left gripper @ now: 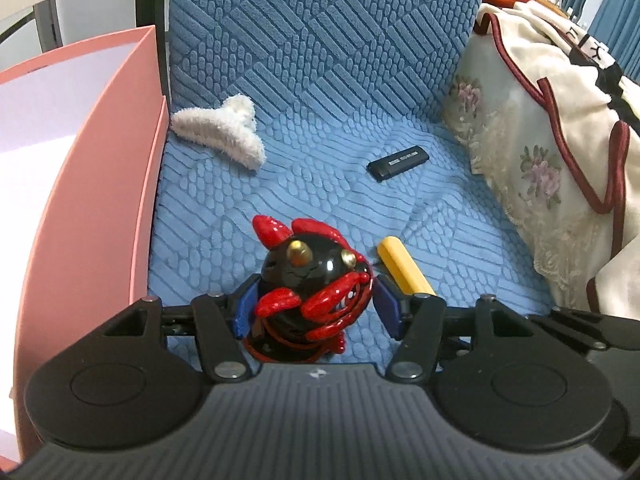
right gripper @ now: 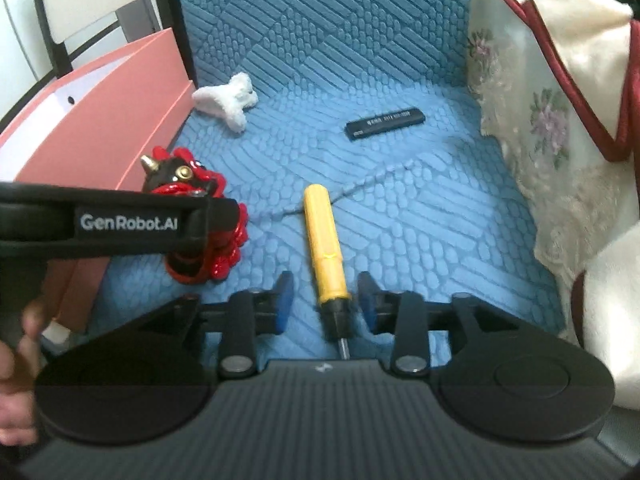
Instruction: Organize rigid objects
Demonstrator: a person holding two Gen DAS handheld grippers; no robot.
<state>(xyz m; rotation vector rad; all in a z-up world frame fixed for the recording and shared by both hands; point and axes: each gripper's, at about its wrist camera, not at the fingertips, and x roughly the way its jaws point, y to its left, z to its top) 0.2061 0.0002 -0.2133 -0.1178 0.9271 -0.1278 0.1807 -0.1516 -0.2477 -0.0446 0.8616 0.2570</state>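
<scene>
The left tool (left gripper: 314,302) stands spread with the red-and-black figurine (left gripper: 308,288) upright between its blue pads. The left pad sits close against the figurine's side; the right pad stands a little off it, so whether the pads actually press on the figurine cannot be told. In the right wrist view the same tool's black arm, printed with white lettering, crosses in front of the figurine, and a person's hand (right gripper: 18,360) shows blurred at the left edge.

The right tool (right gripper: 325,300) is partly spread, its two blue pads on either side of the yellow screwdriver (right gripper: 322,240) without touching it. The screwdriver lies flat on the blue seat cushion (right gripper: 420,220), its dark collar and metal shaft toward the camera, its yellow handle pointing away.

Counted on the cushion: one figurine, one yellow screwdriver, one flat black stick (right gripper: 384,122) with pale lettering, and one white fluffy hair claw (right gripper: 228,102). The black stick lies well apart from the screwdriver, further back. The hair claw lies at the back left, just beside the pink box (left gripper: 120,168), one in number, which stands along the cushion's left edge. The figurine is near that box, left of the screwdriver. One floral cushion (left gripper: 540,168) with dark red piping leans at the right.
</scene>
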